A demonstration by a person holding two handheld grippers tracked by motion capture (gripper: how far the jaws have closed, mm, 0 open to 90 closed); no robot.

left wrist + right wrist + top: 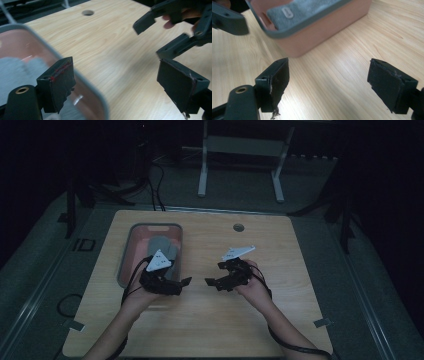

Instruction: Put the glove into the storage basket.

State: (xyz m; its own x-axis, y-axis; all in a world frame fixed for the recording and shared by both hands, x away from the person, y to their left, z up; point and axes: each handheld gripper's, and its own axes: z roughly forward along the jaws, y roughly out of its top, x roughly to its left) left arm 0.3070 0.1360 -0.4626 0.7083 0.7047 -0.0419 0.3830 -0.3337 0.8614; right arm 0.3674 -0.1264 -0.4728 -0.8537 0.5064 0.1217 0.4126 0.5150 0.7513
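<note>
Grey folded cloth lies inside the pink bin, left of centre. Both the left gripper and the right gripper are spread, empty; the left could clip the bin's rim.

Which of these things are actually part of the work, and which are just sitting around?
In the work: pink bin with grey rim, grey cloth inside it, left gripper, right gripper, both open and empty.
Just there: white-legged stand, floor cables.

Pink bin, grey cloth inside, table's left
</note>
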